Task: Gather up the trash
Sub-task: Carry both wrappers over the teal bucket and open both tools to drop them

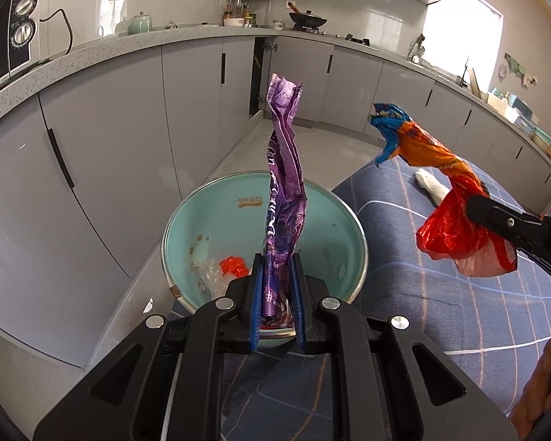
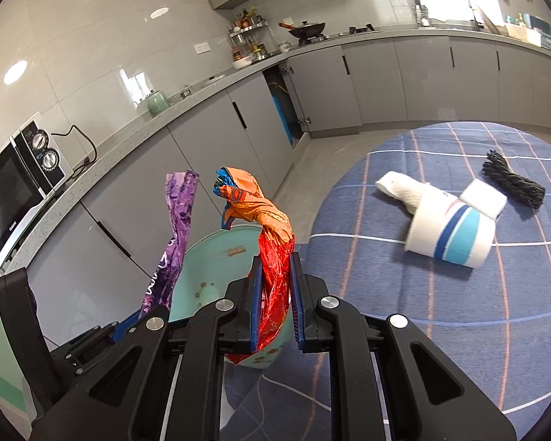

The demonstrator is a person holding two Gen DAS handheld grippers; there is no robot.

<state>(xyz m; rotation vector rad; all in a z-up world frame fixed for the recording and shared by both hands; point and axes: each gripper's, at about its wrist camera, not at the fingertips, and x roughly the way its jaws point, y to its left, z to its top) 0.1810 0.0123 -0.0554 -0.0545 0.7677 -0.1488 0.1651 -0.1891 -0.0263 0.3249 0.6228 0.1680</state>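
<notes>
Left wrist view shows my left gripper clamped on a crumpled purple wrapper that stands up from between the blue pads, directly over a mint-green bin with a red scrap lying inside. To the right, my right gripper is closed tight on a twisted red and orange wrapper with a blue tip, held beside the bin's rim above the blue checked tablecloth. Farther back on that cloth lie a white paper cup on its side, a crumpled white tissue, and a black bundle, well apart from both grippers.
</notes>
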